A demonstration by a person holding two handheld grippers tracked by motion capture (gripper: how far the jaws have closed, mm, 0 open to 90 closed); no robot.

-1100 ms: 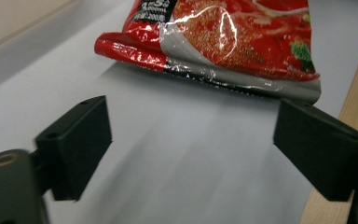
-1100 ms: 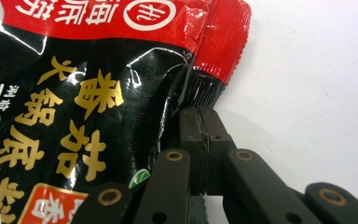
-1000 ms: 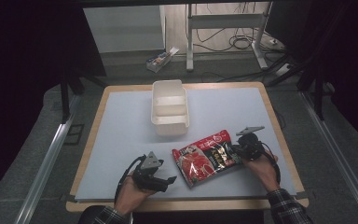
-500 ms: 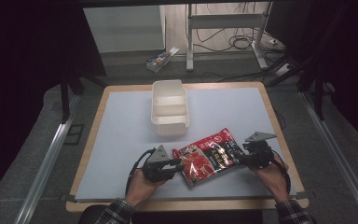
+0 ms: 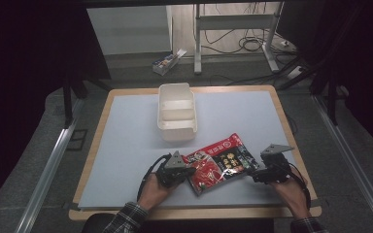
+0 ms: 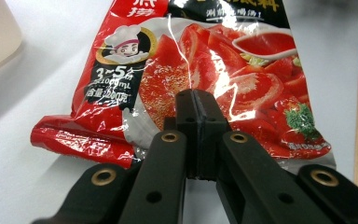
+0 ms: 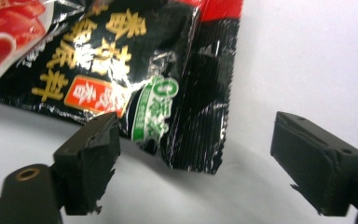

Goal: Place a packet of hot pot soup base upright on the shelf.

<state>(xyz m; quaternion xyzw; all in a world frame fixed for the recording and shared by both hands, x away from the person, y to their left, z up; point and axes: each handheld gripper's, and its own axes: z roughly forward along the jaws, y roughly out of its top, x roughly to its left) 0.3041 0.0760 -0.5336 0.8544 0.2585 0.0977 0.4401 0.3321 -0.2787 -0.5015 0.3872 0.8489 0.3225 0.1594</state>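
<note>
High view: a red and black pouch (image 5: 219, 162) lies flat on the tabletop (image 5: 126, 126) near its front edge, just short of a white two-part bin (image 5: 177, 119). The left gripper (image 5: 182, 171) sits at the pouch's left end and the right gripper (image 5: 258, 174) at its right end. Both hands come up from the front edge, palms low, grippers held about level and aimed inward at the pouch from either side.

Left gripper view: the left gripper's (image 6: 196, 109) fingers have just been closing and now meet, pinched on the pouch's (image 6: 205, 65) crinkled lower seam. The film is glossy and thin, so I judge it light, soft and slippery; it will sag and fold when lifted. The flat sealed edges look like the safest places to grip, since the bulging middle would slide.

Right gripper view: the right gripper's (image 7: 193, 154) fingers have just been opening and stand wide apart, touching nothing. The pouch's (image 7: 121, 70) black corner lies between them, a little farther in, and has curled slightly off the tabletop (image 7: 317, 56).
</note>
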